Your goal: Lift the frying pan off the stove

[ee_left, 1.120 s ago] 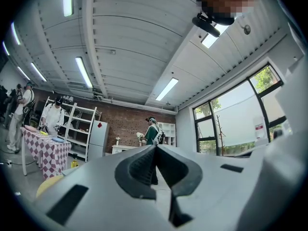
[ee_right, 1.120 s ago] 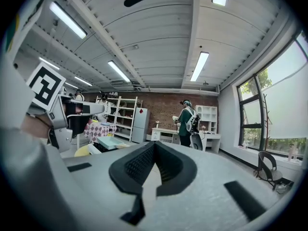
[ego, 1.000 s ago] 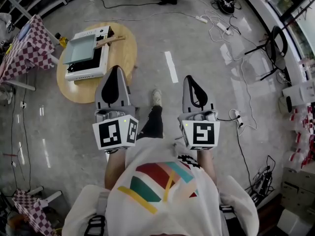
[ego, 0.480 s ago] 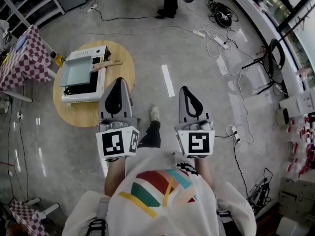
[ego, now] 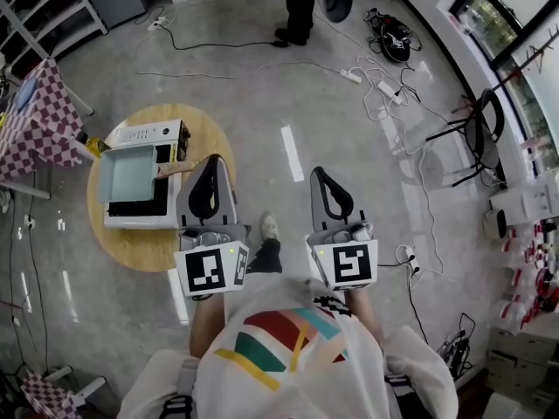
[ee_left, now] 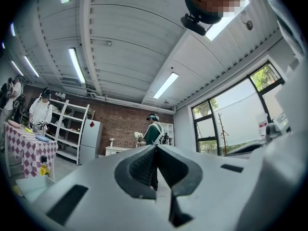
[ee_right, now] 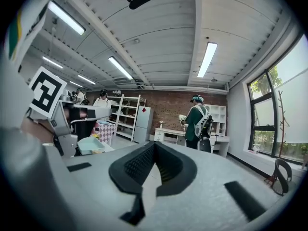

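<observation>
A square pale-green frying pan (ego: 127, 173) with a wooden handle (ego: 180, 168) rests on a white stove (ego: 144, 206) on the round wooden table (ego: 188, 133), left of centre in the head view. My left gripper (ego: 212, 161) is held upright just right of the handle and is shut with nothing in it; its tips meet in the left gripper view (ee_left: 155, 148). My right gripper (ego: 320, 174) hangs further right over the floor, shut and empty (ee_right: 154, 144). The right gripper view shows the pan (ee_right: 90, 145) low at the left.
A checked-cloth table (ego: 37, 122) stands left of the round table, with metal shelves (ego: 52, 3) behind. Cables and a power strip (ego: 351, 75) trail over the floor, a black chair (ego: 476, 125) is at the right, and a person (ego: 300, 3) stands at the top.
The round table with stove and pan has slid down and left in the head view, closer to my left gripper. Both grippers stay shut, held side by side.
</observation>
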`<move>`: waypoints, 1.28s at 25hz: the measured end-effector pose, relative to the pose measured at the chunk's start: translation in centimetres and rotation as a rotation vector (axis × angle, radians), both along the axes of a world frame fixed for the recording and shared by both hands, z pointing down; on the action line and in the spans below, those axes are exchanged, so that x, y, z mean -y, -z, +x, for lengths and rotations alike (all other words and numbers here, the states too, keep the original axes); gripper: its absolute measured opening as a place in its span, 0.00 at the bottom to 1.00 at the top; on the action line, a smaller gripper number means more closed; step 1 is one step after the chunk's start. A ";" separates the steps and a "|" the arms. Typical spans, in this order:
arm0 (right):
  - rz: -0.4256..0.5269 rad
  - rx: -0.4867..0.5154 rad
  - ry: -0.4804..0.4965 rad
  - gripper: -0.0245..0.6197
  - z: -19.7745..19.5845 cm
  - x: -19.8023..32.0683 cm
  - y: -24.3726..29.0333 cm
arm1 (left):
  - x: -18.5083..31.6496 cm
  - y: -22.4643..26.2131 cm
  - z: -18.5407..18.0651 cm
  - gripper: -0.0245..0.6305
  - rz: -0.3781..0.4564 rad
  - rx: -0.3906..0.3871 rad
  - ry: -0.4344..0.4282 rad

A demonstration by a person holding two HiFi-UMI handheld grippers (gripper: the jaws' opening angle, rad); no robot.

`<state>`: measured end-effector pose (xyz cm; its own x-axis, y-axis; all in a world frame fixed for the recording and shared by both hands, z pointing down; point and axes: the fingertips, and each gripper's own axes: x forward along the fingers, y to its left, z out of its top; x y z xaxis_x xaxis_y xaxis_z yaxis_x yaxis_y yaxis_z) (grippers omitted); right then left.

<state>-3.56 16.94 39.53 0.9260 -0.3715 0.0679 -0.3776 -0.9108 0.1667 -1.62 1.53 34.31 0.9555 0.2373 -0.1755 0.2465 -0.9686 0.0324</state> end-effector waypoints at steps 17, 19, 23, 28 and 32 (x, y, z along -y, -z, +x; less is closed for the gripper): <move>0.027 -0.030 0.049 0.03 20.6 0.8 2.4 | 1.5 4.0 18.3 0.04 -0.008 -0.075 0.084; 0.037 -0.031 0.048 0.03 22.2 0.5 2.5 | 1.6 3.8 19.4 0.04 0.001 -0.065 0.109; 0.047 -0.013 0.084 0.03 25.7 1.1 2.8 | 2.0 3.9 22.1 0.04 -0.002 -0.035 0.161; 0.050 -0.015 0.221 0.03 29.9 2.8 4.2 | 2.5 5.9 24.9 0.04 0.001 -0.058 0.278; 0.061 -0.033 0.345 0.03 32.5 5.4 5.4 | 4.5 6.4 26.3 0.04 0.000 -0.061 0.381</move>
